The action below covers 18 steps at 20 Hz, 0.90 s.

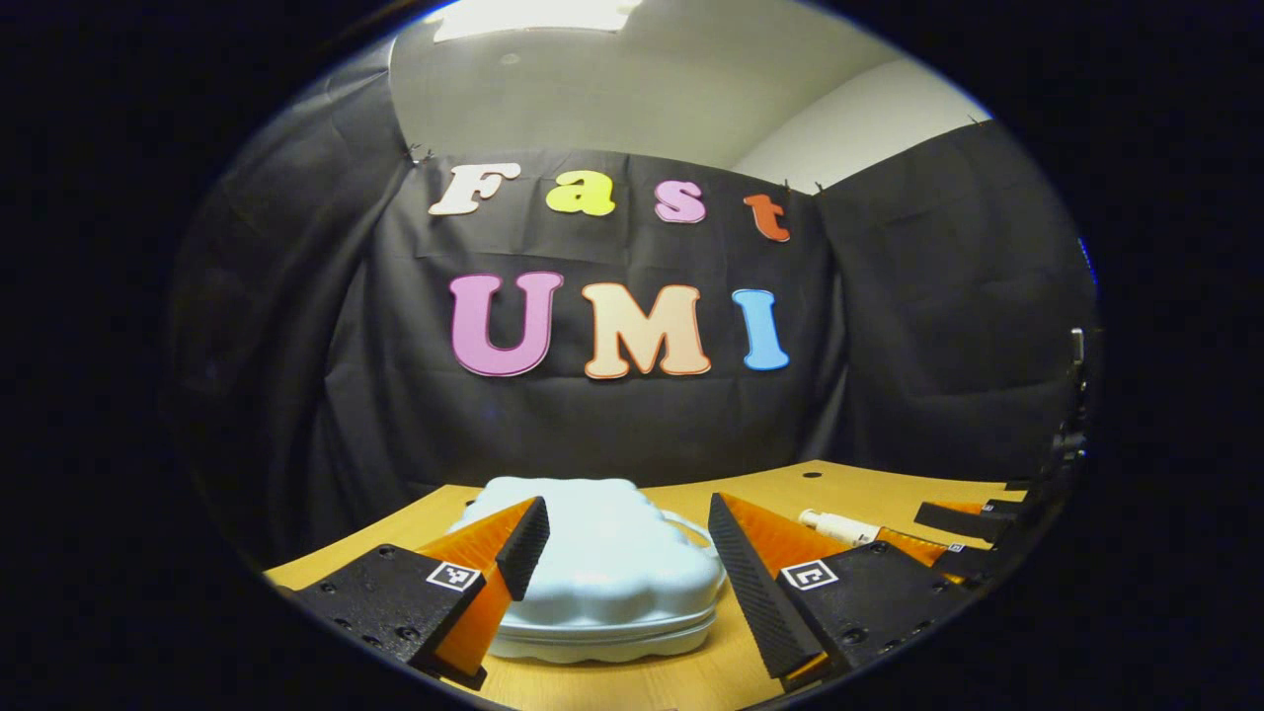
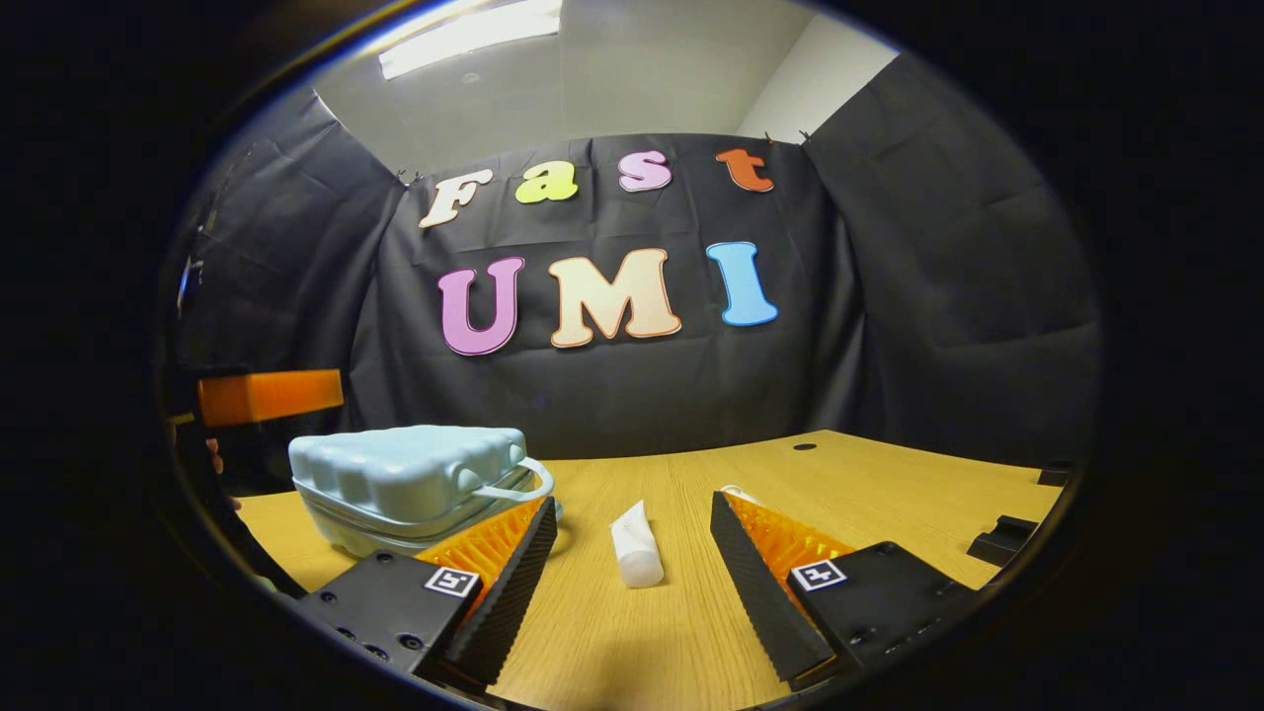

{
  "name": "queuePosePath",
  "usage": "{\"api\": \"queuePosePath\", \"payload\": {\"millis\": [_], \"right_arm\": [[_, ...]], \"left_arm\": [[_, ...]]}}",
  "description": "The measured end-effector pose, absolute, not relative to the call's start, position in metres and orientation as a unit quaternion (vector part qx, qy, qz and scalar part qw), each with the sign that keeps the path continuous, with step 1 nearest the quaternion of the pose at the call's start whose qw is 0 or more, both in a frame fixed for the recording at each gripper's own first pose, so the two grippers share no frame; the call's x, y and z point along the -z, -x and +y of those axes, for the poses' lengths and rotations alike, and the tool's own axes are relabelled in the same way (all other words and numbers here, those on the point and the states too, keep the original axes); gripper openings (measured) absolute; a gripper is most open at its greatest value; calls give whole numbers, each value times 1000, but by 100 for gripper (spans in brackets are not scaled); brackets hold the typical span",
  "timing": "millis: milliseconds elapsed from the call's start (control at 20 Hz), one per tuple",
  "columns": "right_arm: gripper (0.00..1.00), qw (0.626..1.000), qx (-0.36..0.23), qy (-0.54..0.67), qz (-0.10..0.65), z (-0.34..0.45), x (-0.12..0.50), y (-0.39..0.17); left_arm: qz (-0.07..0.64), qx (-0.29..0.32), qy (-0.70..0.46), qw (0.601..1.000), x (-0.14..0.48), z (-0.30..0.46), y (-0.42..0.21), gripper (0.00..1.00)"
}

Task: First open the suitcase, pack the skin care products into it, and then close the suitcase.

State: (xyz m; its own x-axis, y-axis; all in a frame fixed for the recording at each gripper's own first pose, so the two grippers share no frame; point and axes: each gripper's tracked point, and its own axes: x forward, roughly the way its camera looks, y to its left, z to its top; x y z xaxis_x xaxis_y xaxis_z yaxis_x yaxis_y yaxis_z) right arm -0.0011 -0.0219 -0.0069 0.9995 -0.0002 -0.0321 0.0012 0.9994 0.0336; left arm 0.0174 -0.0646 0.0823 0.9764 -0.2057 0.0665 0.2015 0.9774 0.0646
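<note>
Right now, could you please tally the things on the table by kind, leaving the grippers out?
Suitcases: 1, the pale blue suitcase, closed.
Skin care tubes: 2, a white tube lying between the right gripper's fingers, and a white-capped tube to the right of the suitcase in the left gripper view; they may be the same one.
Total: 3 at most.

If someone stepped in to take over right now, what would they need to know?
Left gripper: jaws open, holding nothing, aimed at the closed pale blue suitcase on the table.
Right gripper: jaws open, holding nothing, aimed at a white tube lying on the table to the right of the suitcase.
Done: nothing yet.
Left: open the suitcase, pack the skin care items, close it.
</note>
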Motion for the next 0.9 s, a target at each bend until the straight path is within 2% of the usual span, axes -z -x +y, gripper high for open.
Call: {"api": "queuePosePath", "payload": {"millis": [300, 550, 900], "right_arm": [[98, 1000, 4, -7, 21, -35, 7, -3], [98, 1000, 6, 6, 18, -45, 2, -9], [99, 1000, 14, 0, 23, -65, 13, -23]], "left_arm": [[57, 206, -18, 977, -69, -123, -61, 95], [172, 259, 24, 950, -39, -154, -100, 95], [350, 256, 55, 899, 12, -166, -141, 94]]}}
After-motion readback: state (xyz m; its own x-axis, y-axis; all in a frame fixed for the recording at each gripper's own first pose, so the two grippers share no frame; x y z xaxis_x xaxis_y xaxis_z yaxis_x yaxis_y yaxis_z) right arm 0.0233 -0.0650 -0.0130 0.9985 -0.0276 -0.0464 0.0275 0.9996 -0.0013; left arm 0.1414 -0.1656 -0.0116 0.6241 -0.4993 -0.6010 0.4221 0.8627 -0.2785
